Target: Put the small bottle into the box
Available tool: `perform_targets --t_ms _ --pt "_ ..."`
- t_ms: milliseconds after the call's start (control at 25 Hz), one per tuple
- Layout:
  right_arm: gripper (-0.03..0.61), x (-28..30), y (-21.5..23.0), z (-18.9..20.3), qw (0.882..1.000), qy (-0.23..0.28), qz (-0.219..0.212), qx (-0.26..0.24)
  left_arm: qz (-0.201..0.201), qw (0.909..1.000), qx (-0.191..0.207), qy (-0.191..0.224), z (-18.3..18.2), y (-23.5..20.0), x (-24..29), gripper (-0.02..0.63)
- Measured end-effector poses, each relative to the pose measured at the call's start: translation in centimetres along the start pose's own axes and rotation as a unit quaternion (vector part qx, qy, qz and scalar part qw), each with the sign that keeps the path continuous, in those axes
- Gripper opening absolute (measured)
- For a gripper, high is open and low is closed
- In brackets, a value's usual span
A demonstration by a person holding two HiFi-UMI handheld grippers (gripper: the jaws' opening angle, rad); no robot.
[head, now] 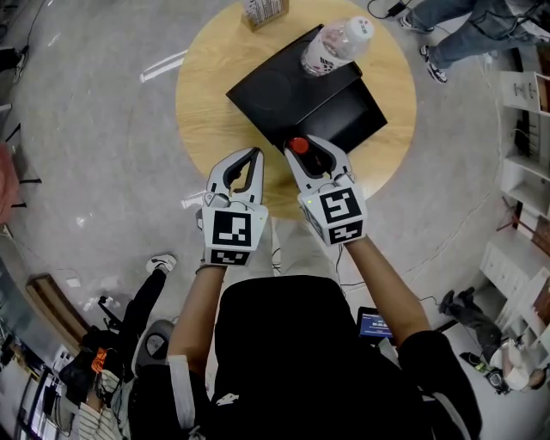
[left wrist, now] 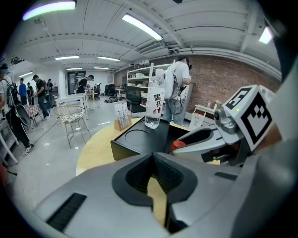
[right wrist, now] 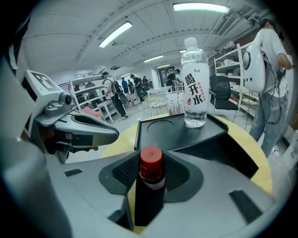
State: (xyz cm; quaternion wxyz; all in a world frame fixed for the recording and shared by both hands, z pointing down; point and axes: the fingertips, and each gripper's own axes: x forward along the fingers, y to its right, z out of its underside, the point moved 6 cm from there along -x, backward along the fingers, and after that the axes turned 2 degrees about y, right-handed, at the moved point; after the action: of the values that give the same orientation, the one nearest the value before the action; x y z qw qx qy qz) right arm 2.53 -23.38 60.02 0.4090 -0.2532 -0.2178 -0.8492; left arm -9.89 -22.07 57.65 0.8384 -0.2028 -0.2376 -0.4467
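Note:
A small dark bottle with a red cap stands upright between the jaws of my right gripper, which is shut on it at the near edge of the open black box. The right gripper view shows the bottle pressed between the pads, with the box's open compartment just beyond. My left gripper hovers over the table beside it, shut and holding nothing. Its tips meet in its own view, where the red cap also shows.
A tall clear water bottle stands on the box's flat lid, beside a round recess. A small wooden card holder sits at the round table's far edge. Someone's legs are beyond the table, shelves at right.

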Motion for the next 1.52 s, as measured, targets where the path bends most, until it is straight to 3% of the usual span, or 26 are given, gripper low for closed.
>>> perform_targets --t_ms 440,920,1520 --pt "0.143 -1.6 0.5 1.3 1.000 -0.001 -0.005 0.010 0.009 0.9999 0.006 -0.002 -0.2 2.6 0.7 0.012" --pt "0.172 -2.2 -0.4 0.5 1.000 0.014 0.008 0.014 0.014 0.9998 0.012 0.012 -0.3 2.0 -1.0 0.012" --pt "0.149 -6.6 -0.9 -4.7 0.996 0.069 0.048 0.015 0.023 0.9977 0.019 0.060 -3.9 2.6 -5.2 0.012"
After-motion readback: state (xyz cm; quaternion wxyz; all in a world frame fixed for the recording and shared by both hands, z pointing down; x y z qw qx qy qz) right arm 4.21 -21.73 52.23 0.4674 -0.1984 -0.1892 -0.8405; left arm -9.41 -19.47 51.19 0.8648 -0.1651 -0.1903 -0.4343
